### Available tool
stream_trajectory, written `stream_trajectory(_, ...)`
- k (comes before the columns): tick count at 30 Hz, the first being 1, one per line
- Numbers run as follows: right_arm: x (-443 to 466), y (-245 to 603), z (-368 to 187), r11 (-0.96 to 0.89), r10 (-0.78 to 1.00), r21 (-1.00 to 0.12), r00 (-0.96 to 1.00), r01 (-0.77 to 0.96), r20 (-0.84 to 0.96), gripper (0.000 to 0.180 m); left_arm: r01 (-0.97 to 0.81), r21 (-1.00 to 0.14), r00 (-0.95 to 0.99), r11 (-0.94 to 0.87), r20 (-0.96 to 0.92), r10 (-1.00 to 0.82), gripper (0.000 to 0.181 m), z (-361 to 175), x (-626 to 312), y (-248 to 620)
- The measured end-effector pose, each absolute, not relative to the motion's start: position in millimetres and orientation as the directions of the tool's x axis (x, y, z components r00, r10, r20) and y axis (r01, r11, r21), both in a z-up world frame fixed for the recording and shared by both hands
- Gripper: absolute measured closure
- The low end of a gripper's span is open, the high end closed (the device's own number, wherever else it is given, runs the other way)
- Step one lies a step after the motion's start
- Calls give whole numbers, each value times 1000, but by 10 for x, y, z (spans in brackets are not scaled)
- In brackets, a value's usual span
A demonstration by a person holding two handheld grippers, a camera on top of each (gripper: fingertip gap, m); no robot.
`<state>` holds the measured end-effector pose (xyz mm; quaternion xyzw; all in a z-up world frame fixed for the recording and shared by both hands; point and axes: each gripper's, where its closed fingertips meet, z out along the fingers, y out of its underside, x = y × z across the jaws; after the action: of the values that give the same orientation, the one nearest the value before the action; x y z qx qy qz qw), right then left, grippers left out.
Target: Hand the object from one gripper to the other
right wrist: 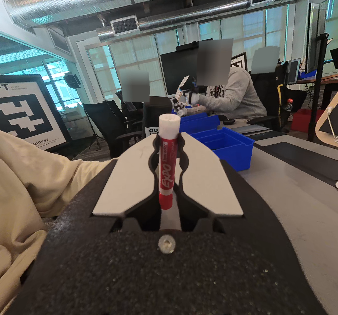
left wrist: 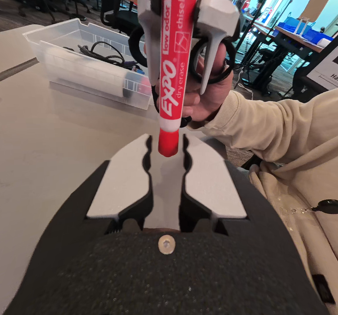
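Red marker (right wrist: pixel 167 167) upright at frame centre in the right wrist view, pinched between the right gripper (right wrist: pixel 167 145) fingertips, white end up, red cap down. In the left wrist view, same marker (left wrist: pixel 172 64) hanging from top centre, clamped by the right gripper (left wrist: pixel 182 4), cap just between the tips of the left gripper (left wrist: pixel 167 137); left jaws parted narrowly, not touching it. White barrel, red label, red cap. Clear tray (left wrist: pixel 73 37) at upper left on the table (left wrist: pixel 36 141); blue bins (right wrist: pixel 237 147) at right.
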<state>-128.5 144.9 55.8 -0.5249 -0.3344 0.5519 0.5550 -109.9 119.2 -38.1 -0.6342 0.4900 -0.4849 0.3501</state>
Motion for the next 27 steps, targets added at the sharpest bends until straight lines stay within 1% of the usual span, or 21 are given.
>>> stream_trajectory(1, -1286, 1448, 562, -161, 964, -950, 165, -267, -210, 159, -274, -924, 34, -268, 269, -963, 161, -363, -1104, 1176)
stream_trajectory(6, -1242, 1485, 570, -171, 959, -947, 173, -273, -223, 159, -268, -933, 26, -240, 242, -970, 161, -326, -1150, 1188)
stream_trajectory(8, -1228, 1503, 550, -176, 958, -954, 182, -244, -223, 160, -278, -932, 44, -230, 227, -973, 161, -335, -1185, 1231)
stream_trajectory(9, -1210, 1522, 537, -173, 956, -961, 198, -216, -217, 153, -297, -928, 56, -224, 217, -975, 161, -355, -1214, 1260)
stream_trajectory(10, -1174, 1556, 528, -166, 951, -969, 231, -182, -206, 146, -323, -923, 83, -210, 194, -978, 161, -388, -1257, 1314)
stream_trajectory(11, -1123, 1588, 516, -154, 946, -978, 266, -139, -186, 142, -362, -913, 119, -189, 156, -981, 161, -436, -1315, 1385)
stream_trajectory(14, -918, 1643, 436, -118, 920, -990, 383, 76, -80, 139, -518, -847, 209, -117, 7, -978, 161, -604, -1545, 1584)
stream_trajectory(16, -836, 1590, 388, -74, 915, -970, 402, 232, 26, 138, -628, -774, 232, -82, -85, -969, 161, -711, -1697, 1667)
stream_trajectory(19, -917, 1536, 301, 21, 915, -909, 357, 416, 185, 134, -739, -671, 219, -62, -153, -964, 161, -825, -1841, 1672)
stream_trajectory(21, -1050, 1537, 122, 62, 925, -836, 284, 545, 253, 134, -800, -597, 197, -49, -185, -963, 161, -913, -1908, 1645)
stream_trajectory(24, -1272, 1505, -211, 88, 958, -701, 134, 708, 255, 133, -859, -512, 167, -30, -225, -960, 161, -1016, -1946, 1594)
stream_trajectory(27, -1401, 1506, -527, 114, 968, -570, 36, 814, 247, 133, -870, -493, 143, -18, -218, -965, 161, -1056, -1914, 1520)
